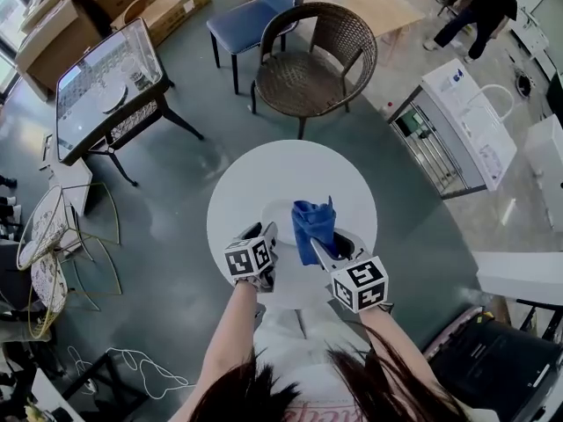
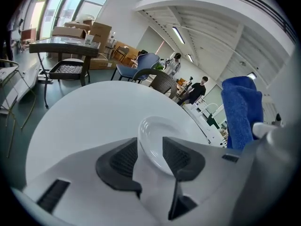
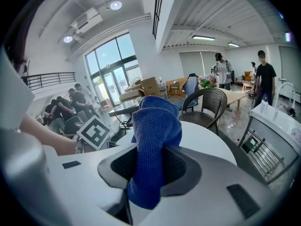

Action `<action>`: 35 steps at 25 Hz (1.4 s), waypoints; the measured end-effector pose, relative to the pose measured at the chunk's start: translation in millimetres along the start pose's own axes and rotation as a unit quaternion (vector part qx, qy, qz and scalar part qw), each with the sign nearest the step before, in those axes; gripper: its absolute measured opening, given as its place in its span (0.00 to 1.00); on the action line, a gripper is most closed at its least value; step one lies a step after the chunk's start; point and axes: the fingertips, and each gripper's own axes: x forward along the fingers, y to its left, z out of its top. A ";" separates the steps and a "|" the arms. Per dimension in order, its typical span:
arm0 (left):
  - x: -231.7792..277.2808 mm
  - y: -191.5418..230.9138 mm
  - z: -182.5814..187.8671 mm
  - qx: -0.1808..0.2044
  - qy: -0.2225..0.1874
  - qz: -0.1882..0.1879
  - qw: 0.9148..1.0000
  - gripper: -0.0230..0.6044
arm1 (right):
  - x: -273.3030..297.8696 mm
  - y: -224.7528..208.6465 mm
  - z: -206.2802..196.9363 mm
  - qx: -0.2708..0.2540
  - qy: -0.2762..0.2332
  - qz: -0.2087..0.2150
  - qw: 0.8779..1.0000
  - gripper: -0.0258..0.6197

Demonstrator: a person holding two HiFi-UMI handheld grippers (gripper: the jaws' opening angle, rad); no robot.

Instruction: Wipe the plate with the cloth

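A white plate (image 2: 151, 136) lies on the round white table (image 1: 264, 178). In the left gripper view its near part sits in the gap between the jaws of my left gripper (image 2: 150, 159), which stand wide apart; I see no pad pressing on it. In the head view the left gripper (image 1: 266, 231) is over the table's near side, and the plate is hard to tell from the white top. My right gripper (image 3: 150, 166) is shut on a blue cloth (image 3: 155, 126). The cloth (image 1: 314, 221) stands bunched upright just right of the left gripper.
Behind the table stand a wicker chair (image 1: 312, 60) and a blue chair (image 1: 255, 11). A glass-topped side table (image 1: 106, 82) is at the far left, a white appliance (image 1: 462, 126) at the right. A person (image 1: 479, 7) walks at the far right.
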 end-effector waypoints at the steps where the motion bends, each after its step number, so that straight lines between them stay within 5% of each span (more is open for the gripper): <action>1: 3.8 0.6 -0.3 -0.003 -0.001 0.001 1.000 0.31 | 0.4 -2.3 -1.6 0.003 0.001 -0.002 1.000 0.25; 4: 10.7 0.0 1.0 -0.003 -0.011 0.011 1.000 0.31 | -0.5 -8.9 -6.1 0.008 0.004 -0.005 1.000 0.25; 9: 15.2 5.0 3.2 0.052 -0.009 0.081 0.995 0.21 | -1.8 -15.0 -10.5 0.012 0.008 -0.009 1.000 0.25; 11: 14.6 7.5 3.8 0.034 -0.018 0.085 0.996 0.20 | -2.9 -16.8 -10.8 0.014 0.008 -0.011 1.000 0.25; 16: 7.0 8.3 7.4 -0.053 -0.038 0.031 0.997 0.13 | -8.9 -18.2 -8.8 0.013 0.005 -0.011 1.000 0.25; 24: -17.3 -9.7 18.0 -0.125 -0.081 -0.073 0.986 0.08 | -15.6 -13.9 2.3 0.004 -0.007 -0.009 1.000 0.25; 35: -62.3 -58.7 65.0 -0.084 -0.129 -0.149 0.977 0.07 | -37.9 -8.0 36.3 -0.023 -0.035 -0.010 0.999 0.25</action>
